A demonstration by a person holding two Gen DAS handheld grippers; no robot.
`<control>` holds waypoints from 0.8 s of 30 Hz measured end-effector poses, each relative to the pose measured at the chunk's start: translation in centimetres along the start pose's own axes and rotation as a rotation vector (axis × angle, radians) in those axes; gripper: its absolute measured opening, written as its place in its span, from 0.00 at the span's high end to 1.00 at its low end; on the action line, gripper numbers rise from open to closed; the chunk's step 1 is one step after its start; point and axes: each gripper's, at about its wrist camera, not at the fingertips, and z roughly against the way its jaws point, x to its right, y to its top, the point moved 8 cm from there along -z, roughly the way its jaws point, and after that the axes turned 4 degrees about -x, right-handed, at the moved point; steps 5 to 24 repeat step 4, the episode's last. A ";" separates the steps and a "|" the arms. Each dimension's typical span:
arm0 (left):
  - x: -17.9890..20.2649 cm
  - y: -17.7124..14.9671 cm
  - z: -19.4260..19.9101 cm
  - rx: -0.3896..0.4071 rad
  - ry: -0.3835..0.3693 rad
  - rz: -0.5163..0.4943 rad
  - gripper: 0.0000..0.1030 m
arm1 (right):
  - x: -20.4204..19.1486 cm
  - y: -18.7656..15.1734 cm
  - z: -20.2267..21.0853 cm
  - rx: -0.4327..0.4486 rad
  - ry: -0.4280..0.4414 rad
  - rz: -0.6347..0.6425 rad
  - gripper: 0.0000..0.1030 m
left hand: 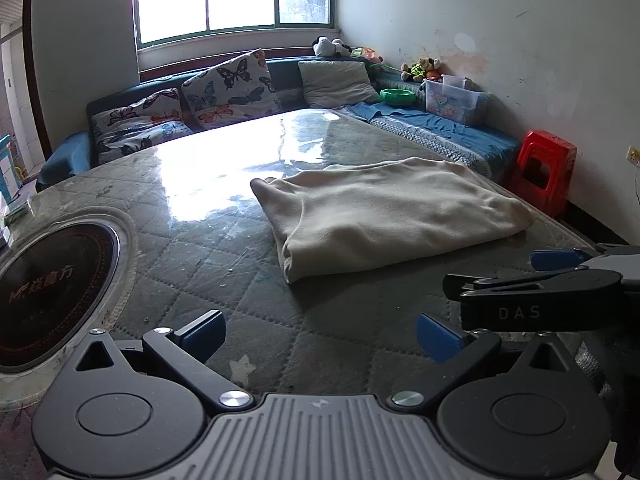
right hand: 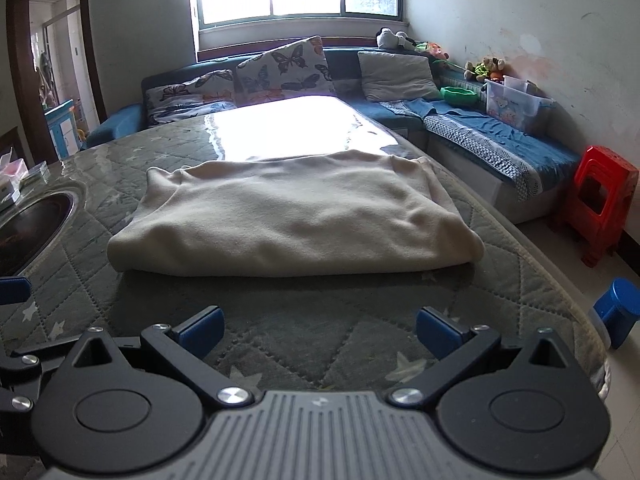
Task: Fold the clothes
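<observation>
**Folded cloth on table: handling notes**

Left wrist view: left gripper (left hand: pixel 320 330) spread wide, empty, low over the table (left hand: pixel 192 272). Cream cloth (left hand: pixel 384 212) lies ahead and to the right, already doubled into a thick pad. Right gripper (left hand: pixel 492 270) enters from the right; its jaw state not readable here.

Right wrist view: right gripper (right hand: pixel 320 328) spread wide, empty. Cloth (right hand: pixel 296 220) directly ahead, rounded fold facing the fingers. Judgement: soft, light, limp, probably fleecy; sags if lifted one-sided. Pinch both near corners, all layers together.

One folded cream garment (right hand: pixel 296 220), two open tools (left hand: pixel 320 334) (right hand: pixel 320 330), three cushions (left hand: pixel 230 86), one red stool (right hand: pixel 604 204), perhaps four plush toys (left hand: pixel 422 69).
</observation>
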 end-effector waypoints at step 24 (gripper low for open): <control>0.1 0.0 0.0 -0.001 0.002 0.002 0.00 | 0.0 -0.1 -0.1 -0.002 -0.004 0.002 0.00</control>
